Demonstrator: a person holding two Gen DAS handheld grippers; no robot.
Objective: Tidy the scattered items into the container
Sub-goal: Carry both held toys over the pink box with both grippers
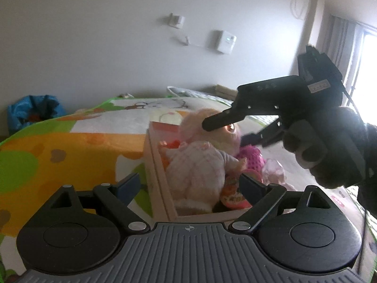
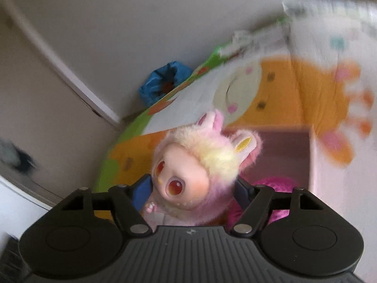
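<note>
Between the two blue-padded fingers of the right gripper [image 2: 192,189] a fluffy pink-and-yellow doll [image 2: 200,162] with red eyes is clasped, the pads pressed against either side of its head and neck. From the left wrist view the same doll [image 1: 226,129] is seen held over the wooden box [image 1: 160,176], just above the toys already lying inside: a pale pink plush [image 1: 198,165], a magenta knitted toy [image 1: 249,158] and a printed packet [image 1: 233,191]. The right gripper [image 1: 232,129] is gripped by a gloved hand [image 1: 329,151]. The left gripper [image 1: 190,186] is held wide apart and nothing is touched by its fingers; the box corner is framed between them. The box is set on a cartoon-printed blanket [image 1: 70,146].
</note>
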